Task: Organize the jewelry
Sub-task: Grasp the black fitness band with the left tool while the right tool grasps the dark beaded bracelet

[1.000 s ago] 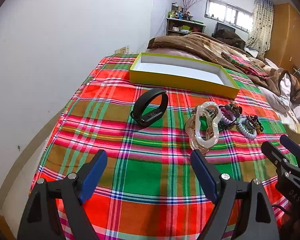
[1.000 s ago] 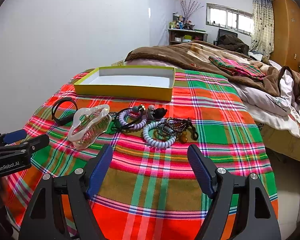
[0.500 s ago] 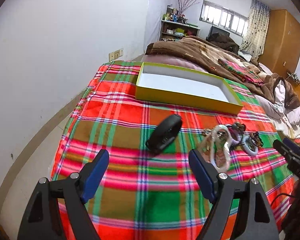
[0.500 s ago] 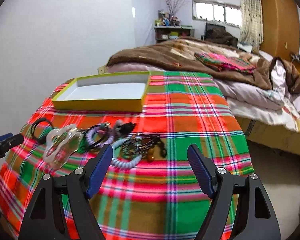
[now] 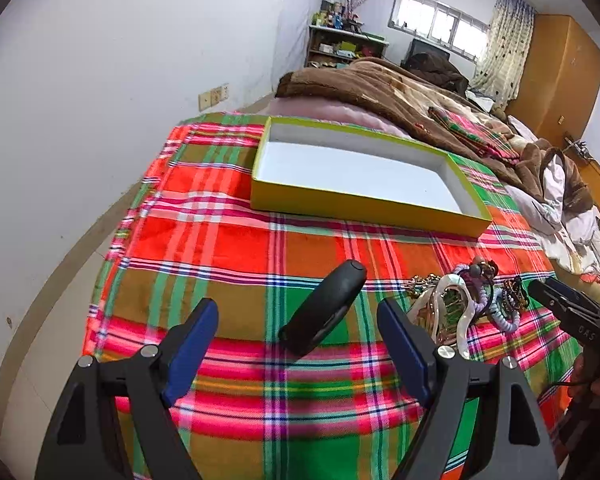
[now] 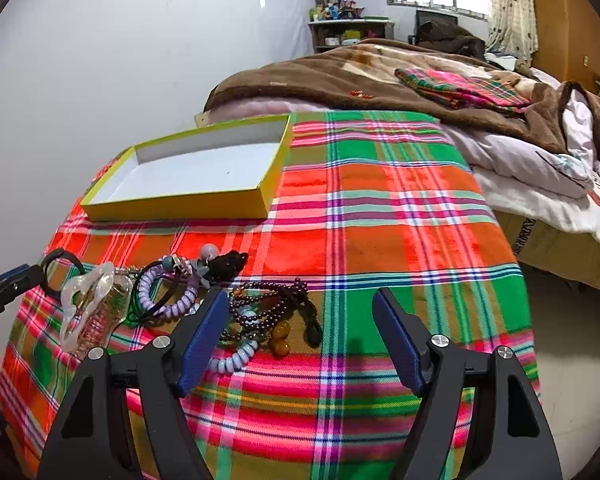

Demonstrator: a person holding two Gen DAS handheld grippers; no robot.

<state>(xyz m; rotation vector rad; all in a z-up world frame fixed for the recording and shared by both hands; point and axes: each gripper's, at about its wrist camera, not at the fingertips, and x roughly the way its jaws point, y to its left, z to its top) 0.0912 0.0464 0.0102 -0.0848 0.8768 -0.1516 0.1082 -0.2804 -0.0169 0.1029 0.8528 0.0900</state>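
A black wristband [image 5: 324,312] lies on the plaid cloth [image 5: 220,248] just ahead of my open left gripper [image 5: 296,340], between its blue pads. To its right is a pile with a clear hair claw [image 5: 444,312] and coil ties [image 5: 500,320]. A shallow yellow box [image 5: 360,204], white inside and empty, sits behind. In the right wrist view my open right gripper [image 6: 300,332] hovers by dark bead strings [image 6: 268,308], a lilac coil tie [image 6: 168,296], the hair claw [image 6: 88,304] and the box [image 6: 180,204].
A white wall runs along the left [image 5: 100,80]. A brown blanket [image 6: 340,76] and rumpled bedding [image 6: 540,160] lie behind and to the right. The cloth drops off at its right edge [image 6: 524,280]. The other gripper's tip shows in each view [image 5: 564,304].
My left gripper has moved forward and lower toward the black wristband, which now sits between its pads. My right gripper has dropped closer to the bead pile and swung slightly right.
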